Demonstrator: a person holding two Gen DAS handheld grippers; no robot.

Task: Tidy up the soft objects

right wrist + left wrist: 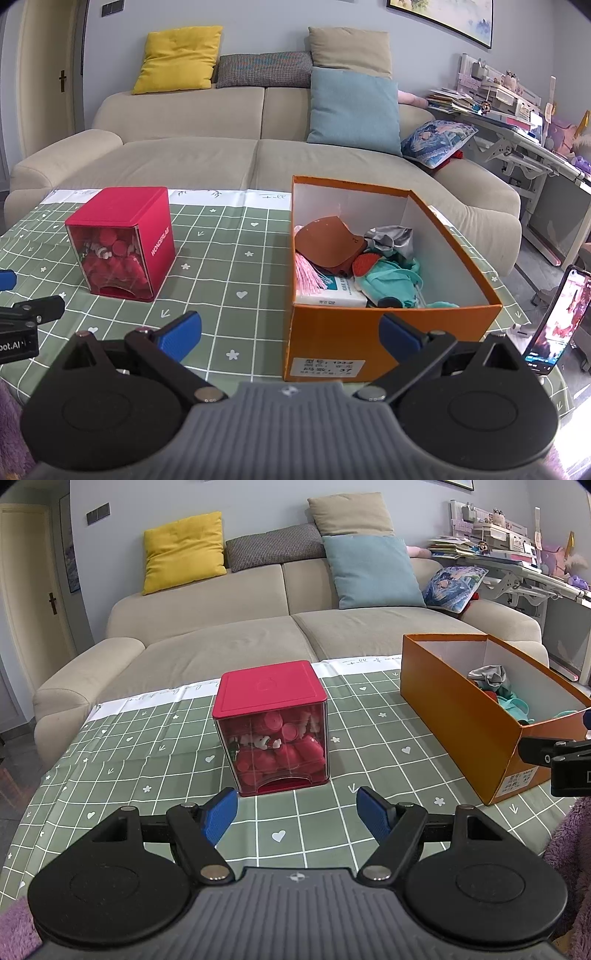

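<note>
A: Nearest first: how do the jaws stand?

B: Both pairs are spread wide and hold nothing. The left gripper (297, 812) hangs over the checked cloth of the surface (110, 760), and the right gripper (290, 332) faces the near end wall of the orange box (332, 343).

A: Which way do the soft things lie from them?

B: They lie straight ahead of the right jaws, just past that near wall and below the rim. The teal cloth (388, 282) lies nearest, with the pink tassel (308, 275) to its left, then the brown cap (327, 245) and the grey bundle (391, 238) behind. The box's long axis runs away from the right jaws, so the right gripper looks much the nearer. From the left jaws the box sits ahead and well to the right.

A: What stands in the way?

B: Mostly the near wall itself; a reach would probably have to go over it. Directly ahead of the left jaws stands the red container (271, 727), its clear front showing red and white pieces inside. The phone (556, 321) stands right of the right jaws. The sofa (221, 155) lies beyond.
</note>
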